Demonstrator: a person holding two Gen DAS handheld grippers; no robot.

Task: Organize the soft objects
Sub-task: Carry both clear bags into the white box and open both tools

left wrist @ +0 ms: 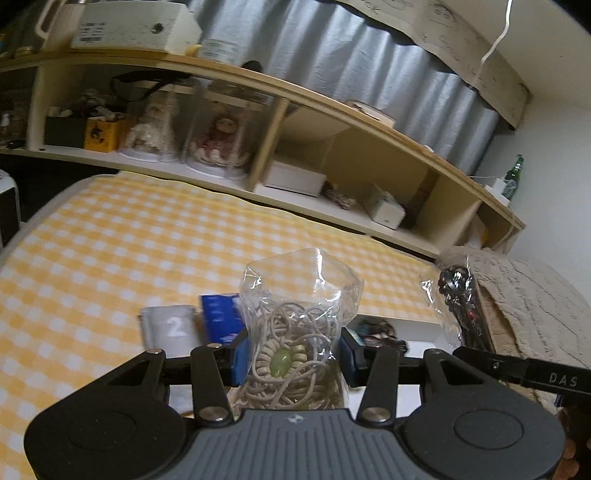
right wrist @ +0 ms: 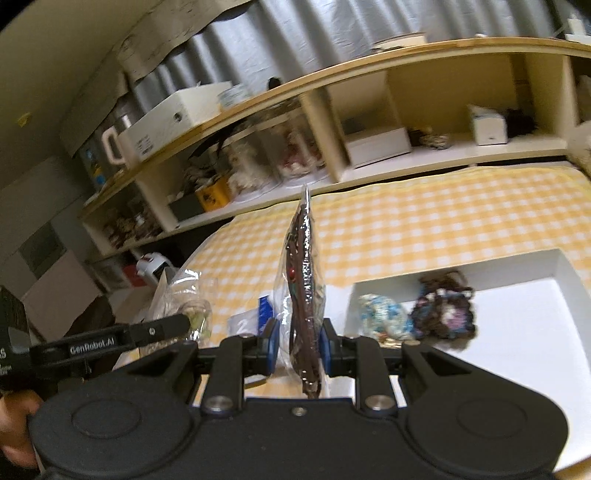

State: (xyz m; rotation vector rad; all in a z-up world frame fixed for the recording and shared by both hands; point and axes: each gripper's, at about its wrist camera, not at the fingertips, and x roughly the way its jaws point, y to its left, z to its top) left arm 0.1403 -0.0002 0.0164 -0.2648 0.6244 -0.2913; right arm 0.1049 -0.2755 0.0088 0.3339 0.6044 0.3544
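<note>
The left gripper (left wrist: 291,356) clamps a crinkly clear bag of beige cord (left wrist: 295,343); the right gripper (right wrist: 297,350) pinches a flat clear packet of dark cord (right wrist: 304,280) above the white tray (right wrist: 517,295). Both look light, limp and slippery, best gripped mid-bulk.

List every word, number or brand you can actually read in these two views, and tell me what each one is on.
"2": on the grey card lying on the checked cloth.
"DAS": on the right gripper's arm, at the left wrist view's right edge.
"GenRobot.AI": on the left gripper's arm, seen from the right wrist.
Too blurred to read: the label on the white box atop the shelf, and the print on the blue packet.
</note>
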